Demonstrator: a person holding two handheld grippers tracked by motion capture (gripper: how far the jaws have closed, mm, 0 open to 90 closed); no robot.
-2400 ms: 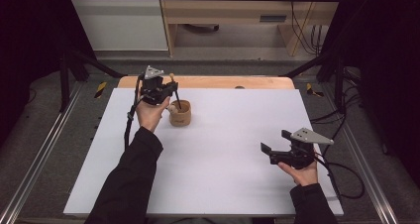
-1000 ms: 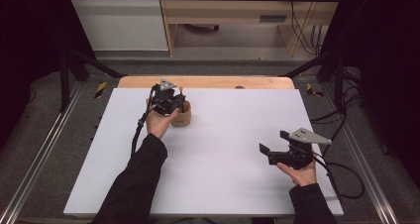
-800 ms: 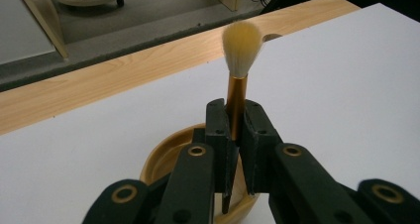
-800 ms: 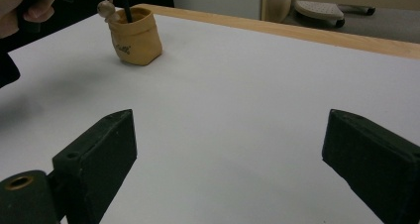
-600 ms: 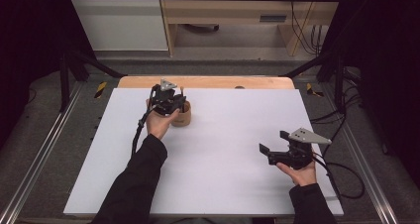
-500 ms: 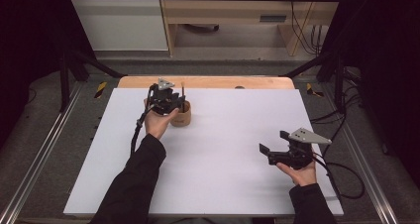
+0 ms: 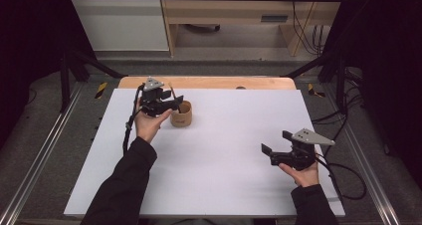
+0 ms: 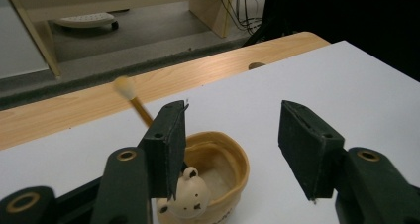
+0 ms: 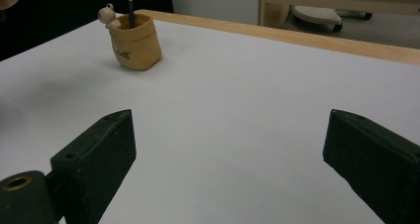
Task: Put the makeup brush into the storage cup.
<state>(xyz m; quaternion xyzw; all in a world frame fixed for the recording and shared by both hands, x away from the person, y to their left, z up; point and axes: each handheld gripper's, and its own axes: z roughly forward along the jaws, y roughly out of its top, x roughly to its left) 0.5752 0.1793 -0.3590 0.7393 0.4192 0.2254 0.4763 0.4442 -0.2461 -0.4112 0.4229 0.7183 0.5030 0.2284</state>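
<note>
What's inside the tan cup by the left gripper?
A pencil stands in the tan cup, leaning on its rim; its eraser end sticks out. The cup's inner floor looks bare where visible; the pencil's lower tip is hidden by the wall.

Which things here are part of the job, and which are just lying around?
Part of the job:
- small tan holder with a little bear on it
- pencil standing in the holder
- left claw, jaws just opening, nothing between them

Just lying around:
- right claw, open and waiting
- white board
- wooden table edge
</note>
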